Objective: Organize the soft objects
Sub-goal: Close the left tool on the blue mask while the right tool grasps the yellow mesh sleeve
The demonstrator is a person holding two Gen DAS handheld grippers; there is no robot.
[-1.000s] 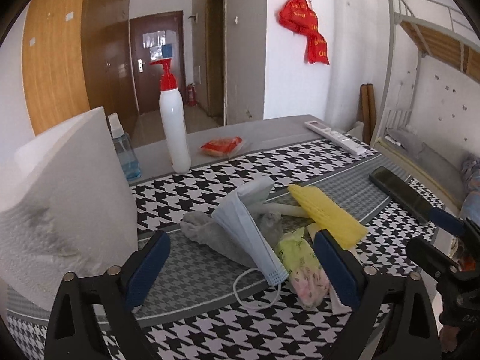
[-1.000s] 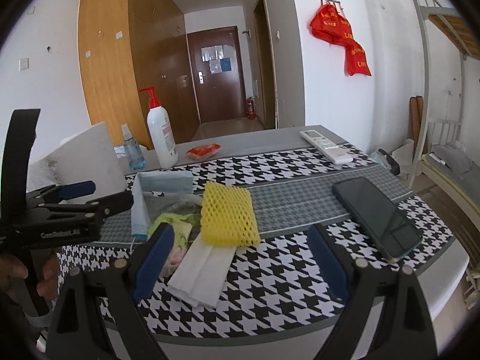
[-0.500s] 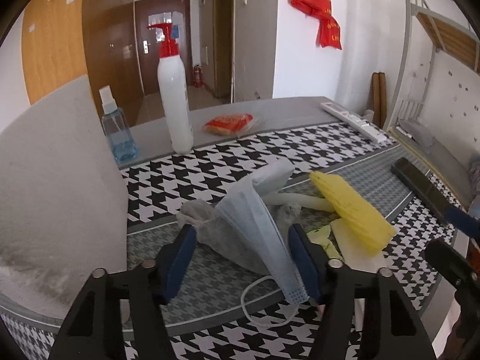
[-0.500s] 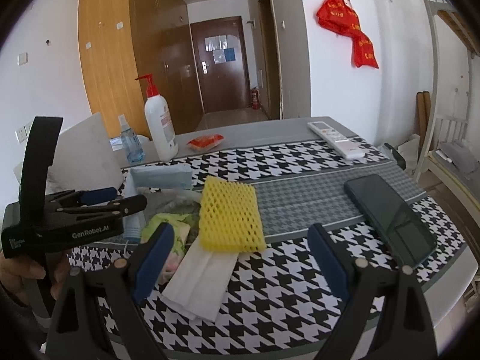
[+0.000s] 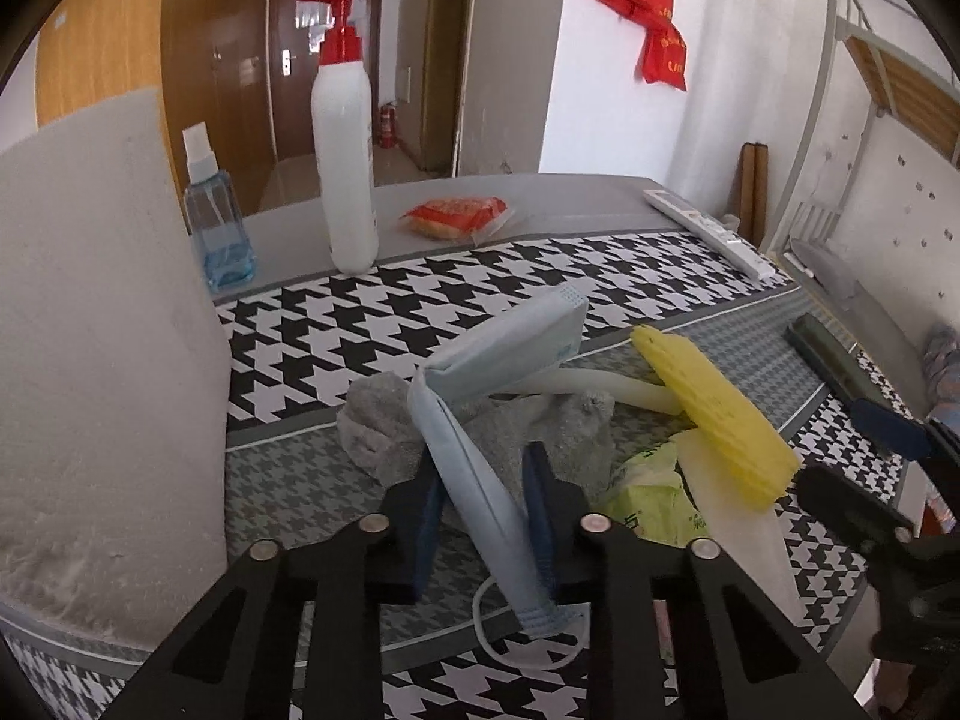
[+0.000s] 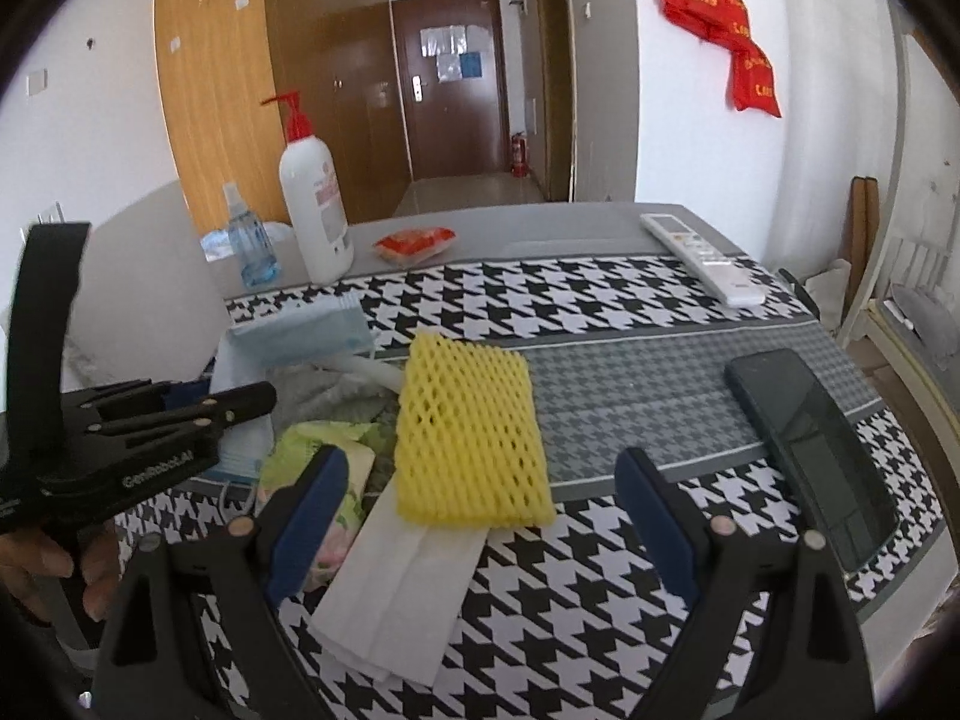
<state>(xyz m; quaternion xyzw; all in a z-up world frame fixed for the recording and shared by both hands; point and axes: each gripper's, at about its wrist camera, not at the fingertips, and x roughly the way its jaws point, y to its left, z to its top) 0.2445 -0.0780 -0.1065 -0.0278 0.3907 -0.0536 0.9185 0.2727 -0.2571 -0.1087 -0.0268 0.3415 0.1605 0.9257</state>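
A folded blue face mask (image 5: 504,348) leans on a grey cloth (image 5: 576,438) on the houndstooth table. My left gripper (image 5: 483,480) is closing, and its blue pads flank and touch the mask's lower strip. Beside it lie a yellow foam net (image 5: 714,414), a green tissue pack (image 5: 648,498) and a white foam tube (image 5: 600,387). In the right wrist view my right gripper (image 6: 480,468) stands open just above the yellow foam net (image 6: 468,426) and a white tissue (image 6: 402,588), holding nothing. The left gripper (image 6: 264,393) shows at the left there, at the face mask (image 6: 300,330).
A white pump bottle (image 5: 345,162), a blue spray bottle (image 5: 216,228) and a red packet (image 5: 456,216) stand at the back. A remote (image 6: 699,255) and a black phone (image 6: 810,450) lie on the right. A big white paper roll (image 5: 102,330) fills the left.
My left gripper came forward and down, and its jaws narrowed from wide open to close around the mask. My right gripper moved nearer the yellow net, still open.
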